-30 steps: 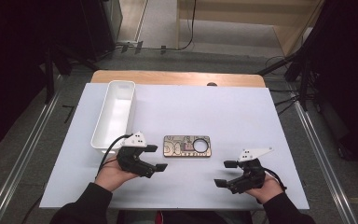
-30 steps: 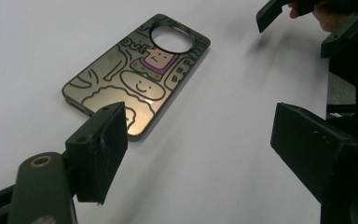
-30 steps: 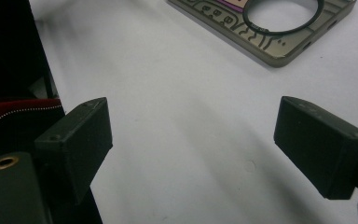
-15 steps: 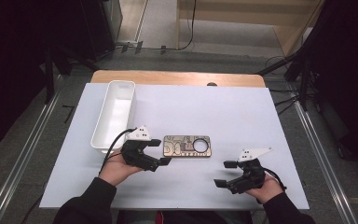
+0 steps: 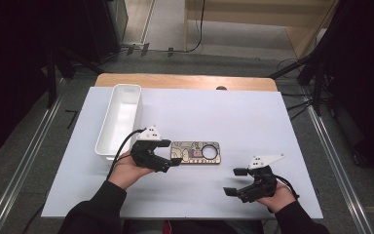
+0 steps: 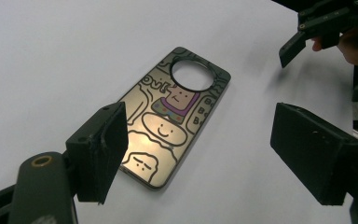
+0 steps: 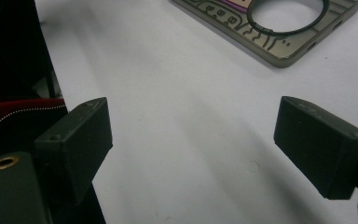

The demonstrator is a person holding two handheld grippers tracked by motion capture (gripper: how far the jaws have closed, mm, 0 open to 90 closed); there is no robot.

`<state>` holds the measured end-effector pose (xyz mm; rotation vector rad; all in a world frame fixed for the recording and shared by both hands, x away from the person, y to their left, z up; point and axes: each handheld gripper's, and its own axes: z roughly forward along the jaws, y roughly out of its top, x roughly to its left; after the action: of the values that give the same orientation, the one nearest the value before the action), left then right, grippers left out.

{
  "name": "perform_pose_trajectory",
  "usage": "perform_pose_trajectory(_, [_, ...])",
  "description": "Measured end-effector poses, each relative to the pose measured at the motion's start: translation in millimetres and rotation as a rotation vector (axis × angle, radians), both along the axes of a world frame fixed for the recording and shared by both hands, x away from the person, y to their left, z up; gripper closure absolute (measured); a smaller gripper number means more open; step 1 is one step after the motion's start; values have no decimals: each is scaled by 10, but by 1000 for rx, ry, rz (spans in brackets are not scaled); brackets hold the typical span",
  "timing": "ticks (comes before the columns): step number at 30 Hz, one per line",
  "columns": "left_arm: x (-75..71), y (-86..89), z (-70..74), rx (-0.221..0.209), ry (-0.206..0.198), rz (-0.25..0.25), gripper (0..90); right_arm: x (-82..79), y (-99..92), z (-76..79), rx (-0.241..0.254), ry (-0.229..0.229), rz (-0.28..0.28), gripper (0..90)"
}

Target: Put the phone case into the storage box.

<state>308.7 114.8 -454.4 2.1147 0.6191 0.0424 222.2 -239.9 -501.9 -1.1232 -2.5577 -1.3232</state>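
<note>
Phone case [image 5: 195,152] lies flat on the white table [image 5: 253,122], roughly at its middle, with its long side running left to right across my high view. Its round camera hole sits toward the right end, and cartoon figures cover its metallic face.

I see the left gripper [image 5: 171,160] at the left end of the phone case, pointing toward it. In the left gripper view, its jaws stand wide apart: one jaw overlaps the near left corner of the phone case [image 6: 175,114], the other stands well to the right over bare table. Neither pad presses on the case, so I read this gripper as open and holding nothing.

I see the right gripper [image 5: 234,182] near the front right part of the table, well apart from the phone case and pointing left. In the right gripper view, its jaws are spread wide over bare table, with the case's hole end [image 7: 279,25] beyond them. It is open and empty.

A long white tray [image 5: 108,141] stands left of the case, just behind the left gripper.
</note>
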Motion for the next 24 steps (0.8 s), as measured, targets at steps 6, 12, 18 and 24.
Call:
perform_pose_trajectory(6, [55, -24, 24, -15, -1, 15, 189, -1, 6, -1, -5, 1, 0, 103])
perform_pose_trajectory(12, [136, -57, 61, -37, 3, 18, 170, 0, 1, -1, -4, -2, -1, 103])
perform_pose_trajectory(18, [199, -93, 88, -32, 2, -30, 0, 2, -3, -3, -1, -4, -1, 103])
perform_pose_trajectory(24, [257, -149, 85, -36, -3, -49, 0, 0, -4, -2, 0, -1, -2, 103])
